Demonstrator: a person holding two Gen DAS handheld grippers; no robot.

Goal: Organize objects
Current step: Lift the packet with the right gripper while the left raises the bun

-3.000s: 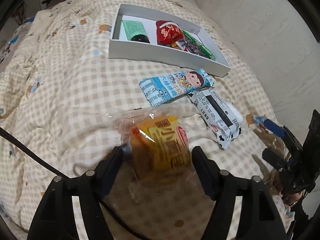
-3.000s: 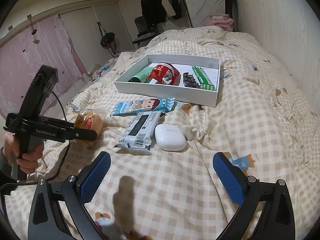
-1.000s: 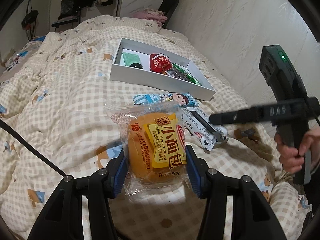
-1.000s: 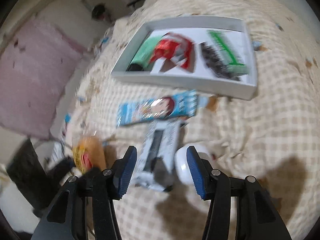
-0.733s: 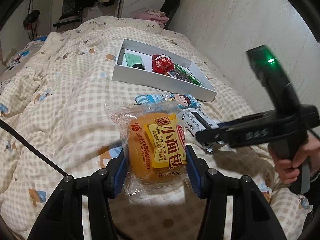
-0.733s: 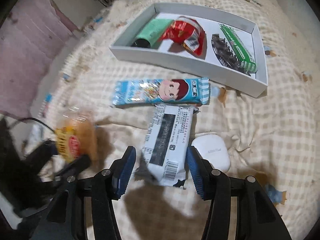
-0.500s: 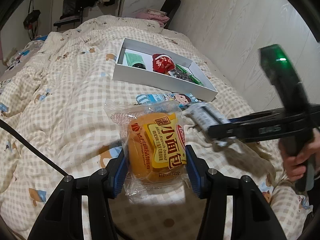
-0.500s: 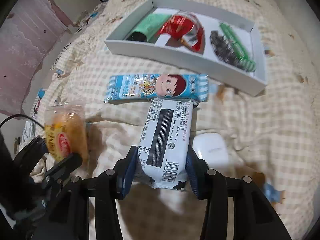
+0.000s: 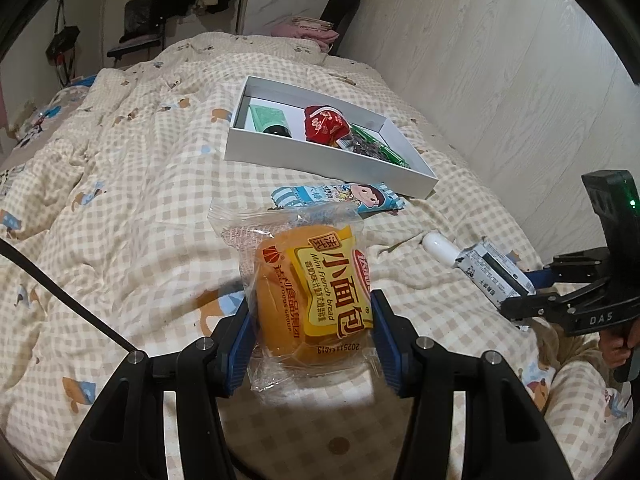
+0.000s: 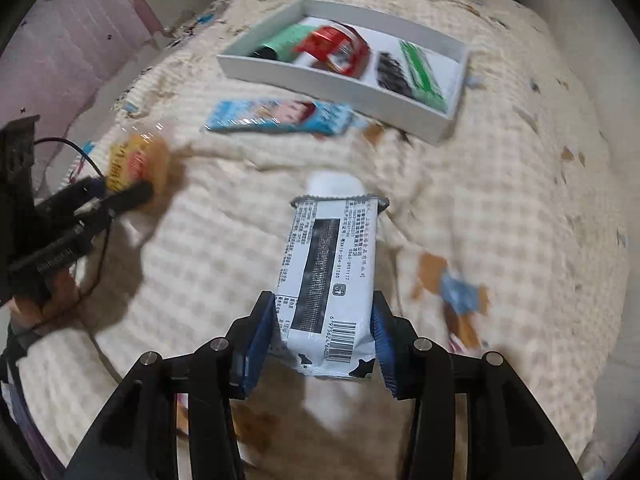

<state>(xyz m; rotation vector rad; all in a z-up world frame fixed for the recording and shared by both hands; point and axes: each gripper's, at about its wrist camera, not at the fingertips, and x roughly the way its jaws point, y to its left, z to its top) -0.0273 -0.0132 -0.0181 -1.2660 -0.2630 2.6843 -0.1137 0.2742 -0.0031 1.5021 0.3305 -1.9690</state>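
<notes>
My left gripper (image 9: 312,332) is shut on a bagged yellow mini French bread (image 9: 316,288) and holds it above the bed; it also shows in the right wrist view (image 10: 136,164). My right gripper (image 10: 324,336) is shut on a white and black cow-print snack pack (image 10: 330,276), lifted off the quilt; it also shows in the left wrist view (image 9: 494,274). A white box (image 9: 320,156) at the far side holds a green tube (image 9: 268,120), a red packet (image 9: 324,124) and a green bar (image 10: 424,72). A blue cartoon snack bar (image 9: 340,198) lies just before the box.
A white earbud case (image 10: 332,184) lies on the checked quilt (image 9: 120,200) beyond the cow-print pack. A wall (image 9: 500,60) runs along the right of the bed. A black cable (image 9: 60,292) trails from my left gripper. A chair and hanging clothes stand at the far end.
My right gripper closed on the cow-print pack and lifted it off the quilt, back toward the near right. My left gripper keeps holding the bread, nearly still.
</notes>
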